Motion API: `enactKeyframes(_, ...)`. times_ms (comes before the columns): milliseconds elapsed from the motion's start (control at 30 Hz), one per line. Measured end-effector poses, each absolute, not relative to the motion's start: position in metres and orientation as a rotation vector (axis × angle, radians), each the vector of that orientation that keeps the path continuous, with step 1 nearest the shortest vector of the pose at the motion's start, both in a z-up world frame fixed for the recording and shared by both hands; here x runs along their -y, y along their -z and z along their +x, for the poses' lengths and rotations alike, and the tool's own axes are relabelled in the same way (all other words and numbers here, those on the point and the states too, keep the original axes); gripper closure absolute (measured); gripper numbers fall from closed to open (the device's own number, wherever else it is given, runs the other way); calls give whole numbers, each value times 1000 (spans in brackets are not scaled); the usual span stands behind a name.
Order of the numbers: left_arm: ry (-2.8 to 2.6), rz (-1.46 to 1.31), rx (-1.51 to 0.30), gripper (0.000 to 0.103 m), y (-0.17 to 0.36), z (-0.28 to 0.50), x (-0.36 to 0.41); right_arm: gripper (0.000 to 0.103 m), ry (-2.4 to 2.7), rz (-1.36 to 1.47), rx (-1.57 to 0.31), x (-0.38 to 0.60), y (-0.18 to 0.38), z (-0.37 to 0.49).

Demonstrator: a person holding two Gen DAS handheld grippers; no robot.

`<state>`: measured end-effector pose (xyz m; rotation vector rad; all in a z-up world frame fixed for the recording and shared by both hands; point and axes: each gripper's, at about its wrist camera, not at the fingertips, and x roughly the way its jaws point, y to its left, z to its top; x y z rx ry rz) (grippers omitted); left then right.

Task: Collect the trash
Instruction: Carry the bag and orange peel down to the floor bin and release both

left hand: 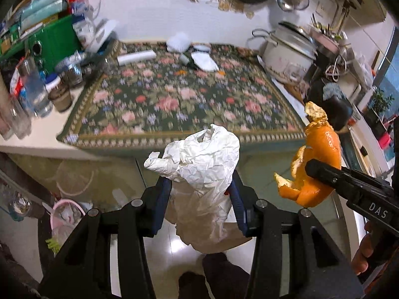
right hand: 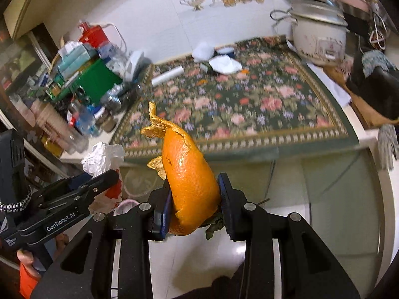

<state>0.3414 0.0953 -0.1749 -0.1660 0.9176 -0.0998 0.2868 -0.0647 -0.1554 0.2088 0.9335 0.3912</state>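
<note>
My left gripper [left hand: 199, 186] is shut on a crumpled white paper wad [left hand: 199, 164], held in the air in front of the table edge. My right gripper [right hand: 195, 199] is shut on a large orange peel [right hand: 189, 182] with a few dark leaves under it. In the left wrist view the orange peel [left hand: 316, 164] and the right gripper [left hand: 321, 172] show at the right. In the right wrist view the paper wad [right hand: 102, 158] and the left gripper [right hand: 99, 177] show at the left. More white crumpled trash [left hand: 202, 59] lies at the far side of the floral cloth [left hand: 179, 99].
A white rice cooker [left hand: 289, 49] stands at the back right of the table. Bottles, jars and a green box [left hand: 52, 39] crowd the left side. A white roll [left hand: 136, 57] lies on the cloth. Below the table edge sit a pink basket [left hand: 64, 214] and tiled floor [right hand: 194, 256].
</note>
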Motion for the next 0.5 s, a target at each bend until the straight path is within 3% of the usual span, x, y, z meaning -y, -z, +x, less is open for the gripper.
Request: enactKeyframes(500, 60, -221, -1119, 57, 271, 344, -83, 71, -345, 180, -1244, 80, 276, 289)
